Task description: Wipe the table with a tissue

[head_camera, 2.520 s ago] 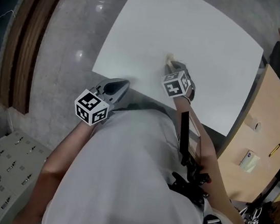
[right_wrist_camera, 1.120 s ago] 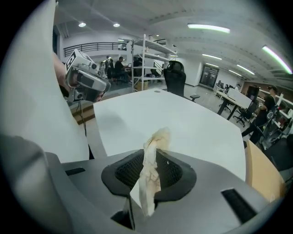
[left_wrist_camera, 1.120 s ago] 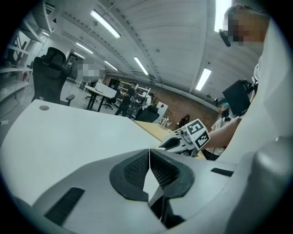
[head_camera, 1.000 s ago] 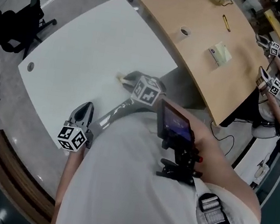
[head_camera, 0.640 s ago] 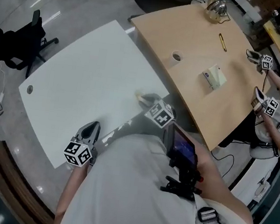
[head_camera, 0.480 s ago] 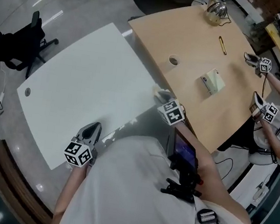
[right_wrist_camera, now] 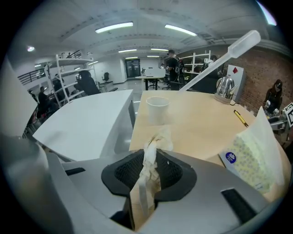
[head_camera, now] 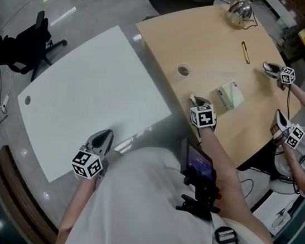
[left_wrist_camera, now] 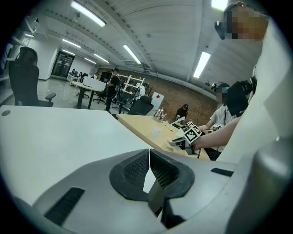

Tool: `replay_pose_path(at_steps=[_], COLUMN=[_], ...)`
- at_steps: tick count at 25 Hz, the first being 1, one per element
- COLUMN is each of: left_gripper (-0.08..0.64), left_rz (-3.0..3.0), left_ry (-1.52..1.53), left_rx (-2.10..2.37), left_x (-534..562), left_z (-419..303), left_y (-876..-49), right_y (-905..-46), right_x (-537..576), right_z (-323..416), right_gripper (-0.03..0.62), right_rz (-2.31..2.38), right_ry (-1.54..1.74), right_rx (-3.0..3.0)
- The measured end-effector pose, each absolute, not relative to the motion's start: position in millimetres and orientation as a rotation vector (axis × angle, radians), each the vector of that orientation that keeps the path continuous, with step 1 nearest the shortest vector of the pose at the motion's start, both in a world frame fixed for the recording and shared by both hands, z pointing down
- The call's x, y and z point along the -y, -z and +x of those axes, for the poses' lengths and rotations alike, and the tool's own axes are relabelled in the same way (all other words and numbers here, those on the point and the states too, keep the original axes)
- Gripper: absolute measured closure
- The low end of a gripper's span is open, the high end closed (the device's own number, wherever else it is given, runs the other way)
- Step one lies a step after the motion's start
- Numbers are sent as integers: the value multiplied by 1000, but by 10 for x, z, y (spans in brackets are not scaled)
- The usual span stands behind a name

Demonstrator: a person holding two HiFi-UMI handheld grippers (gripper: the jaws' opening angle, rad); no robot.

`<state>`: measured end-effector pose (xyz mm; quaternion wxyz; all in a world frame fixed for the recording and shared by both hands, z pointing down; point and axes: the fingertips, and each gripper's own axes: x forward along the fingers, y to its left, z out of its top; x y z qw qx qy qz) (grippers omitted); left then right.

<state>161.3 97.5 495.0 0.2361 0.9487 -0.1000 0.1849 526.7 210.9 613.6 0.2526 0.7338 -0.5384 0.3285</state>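
since half a second back, the right hand-held gripper (head_camera: 196,101) has been swung off the white desk (head_camera: 85,81) and is now held over the wooden desk (head_camera: 220,41), just left of the tissue pack (head_camera: 230,96). the left hand-held gripper (left_wrist_camera: 149,154) hasn't been moved. it's parked at the near edge of the white desk, jaws pressed together with nothing between them.

the tissue (right_wrist_camera: 149,164) is clamped tight in the right jaws, with a tuft poking out past the tips. whether it's touching the wood can't be told.

looks like either the wipe is being carried over to the wooden desk or the tissue is about to be swapped for a fresh one. if wiping is meant, the tip should be tilted down so the tuft gets pressed flat. the clamp should be kept firm and strokes overlapped. the paper cup (right_wrist_camera: 157,109) on the far side and the pack on the right should be steered around.

texture-wise, the tissue is scrunched into a thin, twisted, limp rope, so little contact area is offered. the jaw pads are dark and ribbed. the white desk is smooth and matte, the wooden one pale with a curved edge. the pack is soft, patterned plastic.
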Motion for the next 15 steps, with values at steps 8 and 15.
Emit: replay_pose_path(at_steps=[8,15], left_gripper=[552,552], left_rz=[2593,2601], left_ry=[-508,-495], left_rx=[325,329], left_x=[-1060,-1050], left_z=[1758,1873], left_y=[-4971,-4977], right_y=[-6071,-5675], right_x=[-1893,-1703], right_z=[5194,4711], right_gripper=[509,511], right_rz=[1943,1834], right_ry=[-829,-722], right_rx=[1611,1874])
